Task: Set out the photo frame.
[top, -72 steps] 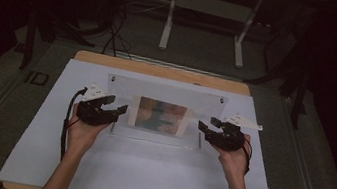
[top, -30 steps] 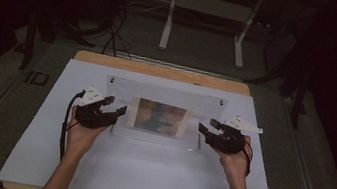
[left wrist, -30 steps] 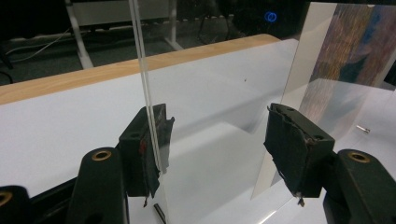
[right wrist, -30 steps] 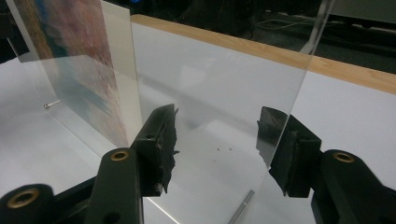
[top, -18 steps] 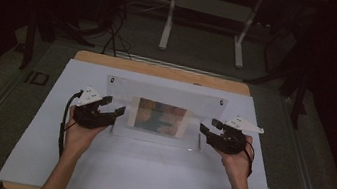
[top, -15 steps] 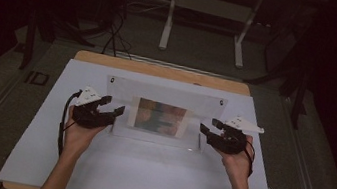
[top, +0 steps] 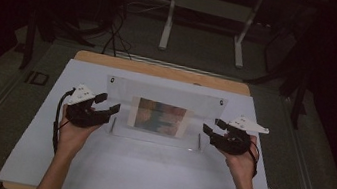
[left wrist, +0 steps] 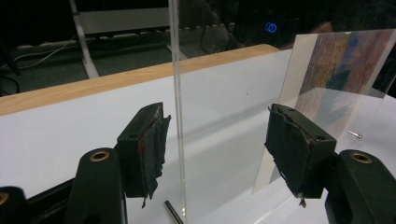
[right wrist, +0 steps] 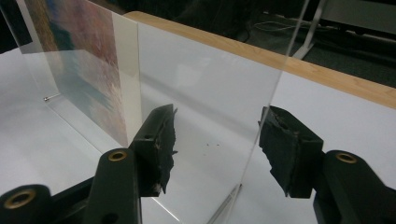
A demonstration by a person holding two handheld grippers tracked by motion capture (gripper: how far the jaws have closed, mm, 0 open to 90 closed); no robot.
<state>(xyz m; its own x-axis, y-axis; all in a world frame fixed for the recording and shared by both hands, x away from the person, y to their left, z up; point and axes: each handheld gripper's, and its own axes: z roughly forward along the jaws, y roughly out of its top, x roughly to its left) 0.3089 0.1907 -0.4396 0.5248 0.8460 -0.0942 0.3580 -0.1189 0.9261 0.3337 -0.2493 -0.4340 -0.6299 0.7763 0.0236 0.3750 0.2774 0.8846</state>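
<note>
A clear acrylic panel (top: 166, 98) stands upright on a white board (top: 145, 172), with a colourful picture (top: 160, 117) at its middle. My left gripper (top: 110, 104) is at the panel's left end and my right gripper (top: 211, 126) at its right end. In the left gripper view the panel's edge (left wrist: 176, 93) rises between the open jaws of the left gripper (left wrist: 215, 144), touching neither pad; the picture (left wrist: 345, 60) shows beyond. In the right gripper view the right gripper (right wrist: 217, 140) is open astride the panel's edge (right wrist: 275, 84), with the picture (right wrist: 79, 56) at far left.
The board lies on a wooden table (top: 160, 70). Small metal pins (top: 112, 124) lie at the panel's foot on both sides. Beyond the table are a white stand (top: 207, 9) and cables on a dark floor.
Both hands have drawn slightly outward, away from the panel's middle. The panel and picture have not moved, and both grippers stay open.
</note>
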